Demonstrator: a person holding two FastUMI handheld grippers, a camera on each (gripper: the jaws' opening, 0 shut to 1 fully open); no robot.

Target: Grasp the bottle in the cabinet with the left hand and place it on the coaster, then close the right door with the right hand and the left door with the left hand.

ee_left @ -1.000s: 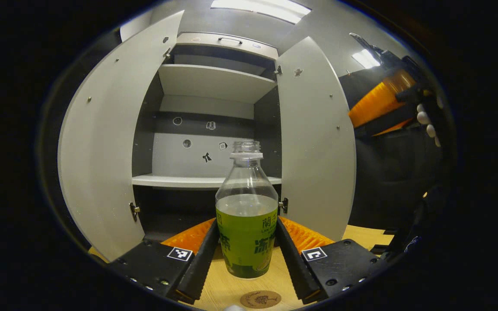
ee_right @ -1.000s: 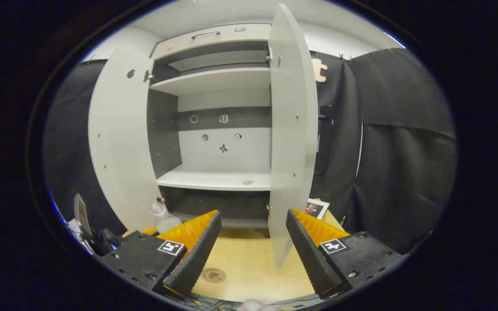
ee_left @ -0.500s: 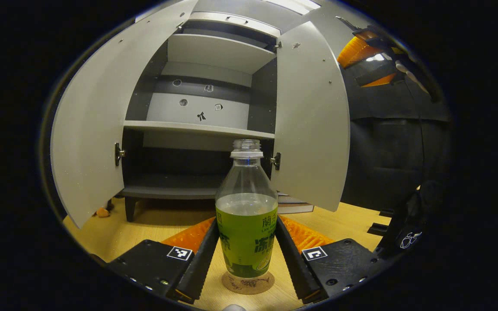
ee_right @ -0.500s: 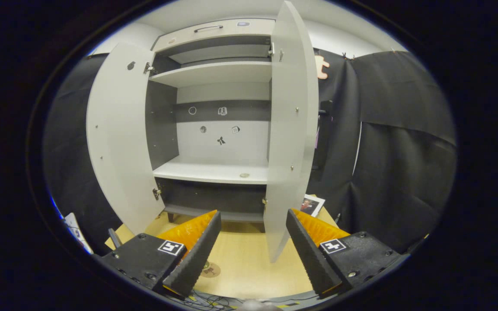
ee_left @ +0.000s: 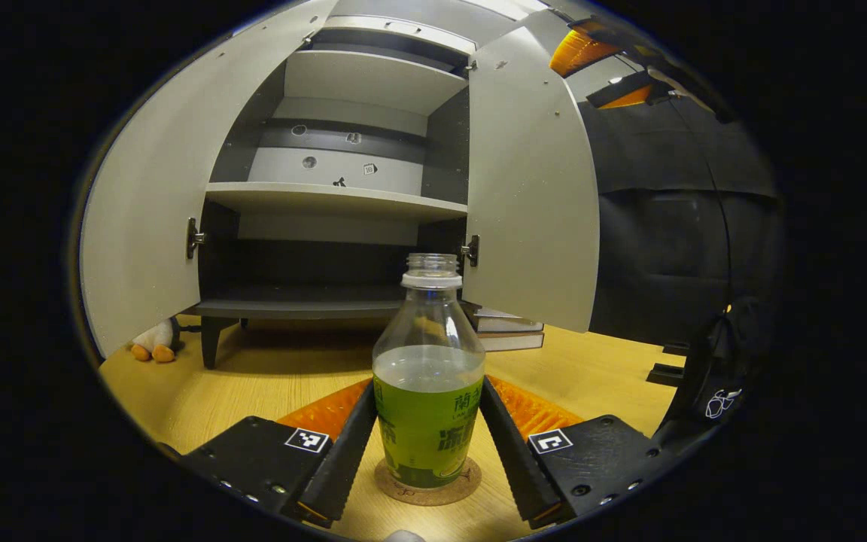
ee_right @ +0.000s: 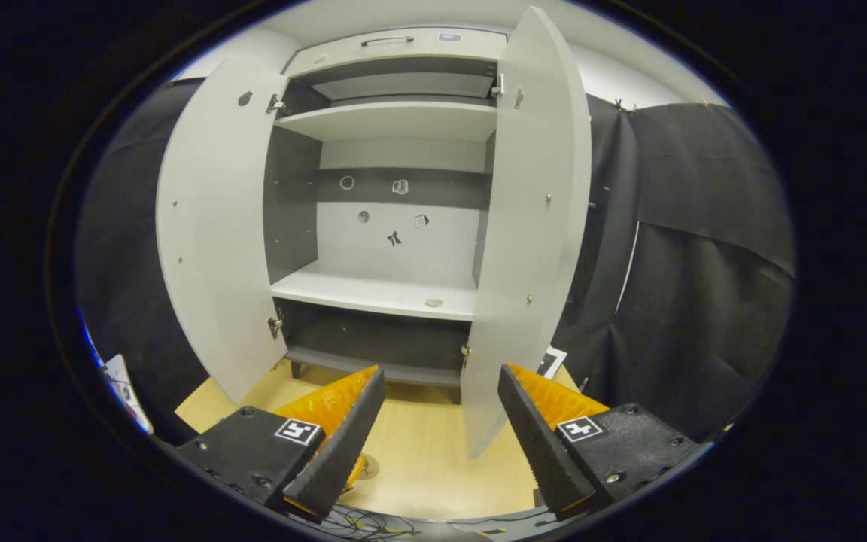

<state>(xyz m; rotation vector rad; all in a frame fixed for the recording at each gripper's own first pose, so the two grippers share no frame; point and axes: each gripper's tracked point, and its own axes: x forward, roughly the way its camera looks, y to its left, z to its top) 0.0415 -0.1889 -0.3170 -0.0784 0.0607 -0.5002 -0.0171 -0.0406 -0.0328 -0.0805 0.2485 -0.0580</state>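
Left gripper view: left gripper [ee_left: 427, 433] pinching the bottle [ee_left: 428, 384] from both sides, bottle upright on the coaster [ee_left: 427, 485] in front of the cabinet [ee_left: 343, 199], both doors swung open. Right gripper view: right gripper [ee_right: 439, 421] spread apart around nothing, facing the cabinet just before the right door [ee_right: 527, 226]'s lower edge, left door [ee_right: 215, 226] open across from it.

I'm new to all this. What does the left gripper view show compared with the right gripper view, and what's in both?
Left gripper view: the left gripper pressed on a green-labelled bottle standing on a coaster, plus stacked books and a plush toy.
Right gripper view: the open right gripper holding nothing, a drawer handle, and cables.
Both: the cabinet with left door and right door open, on the wooden table.
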